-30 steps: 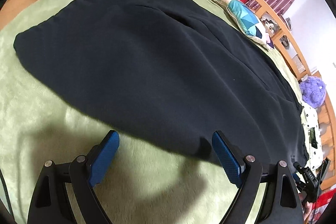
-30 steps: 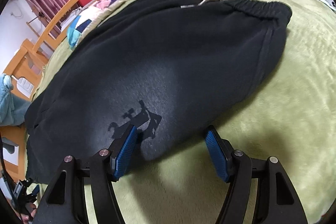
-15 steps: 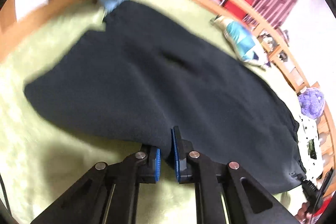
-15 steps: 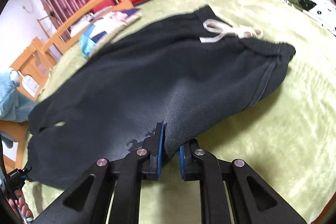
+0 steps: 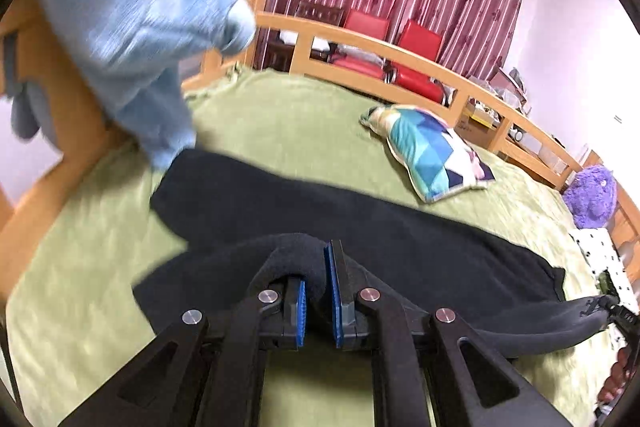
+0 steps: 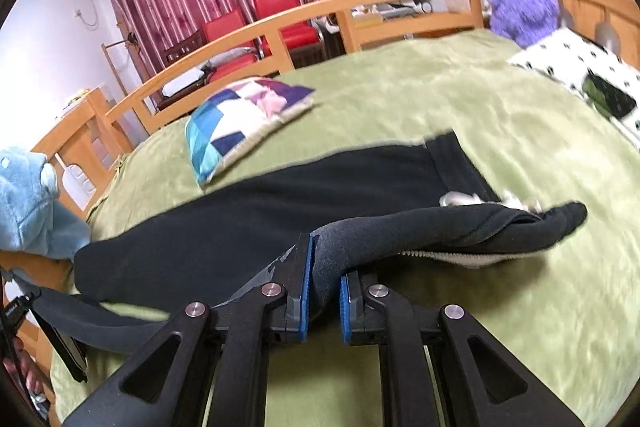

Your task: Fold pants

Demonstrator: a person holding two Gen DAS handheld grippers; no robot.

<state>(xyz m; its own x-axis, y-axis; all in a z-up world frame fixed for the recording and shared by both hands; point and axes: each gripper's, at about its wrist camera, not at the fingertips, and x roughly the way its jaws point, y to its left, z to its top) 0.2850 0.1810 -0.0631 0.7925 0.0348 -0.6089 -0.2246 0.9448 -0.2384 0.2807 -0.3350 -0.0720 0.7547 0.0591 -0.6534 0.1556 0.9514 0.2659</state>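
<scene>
Black pants lie lengthwise across a green bed cover. My left gripper is shut on the near edge of the pants at the leg end and holds it lifted. My right gripper is shut on the near edge of the pants at the waist end, lifted too. The waistband with its white drawstring sags to the right of the right gripper. The lifted edge hangs between both grippers.
A patchwork cushion lies beyond the pants. A light blue plush hangs at the left by the wooden bed frame. A purple plush and a spotted white cloth sit at the right. Red chairs stand behind the rail.
Both grippers went from open beside the pants' near edge to shut on it, and have lifted that edge up off the bed and toward the far side.
</scene>
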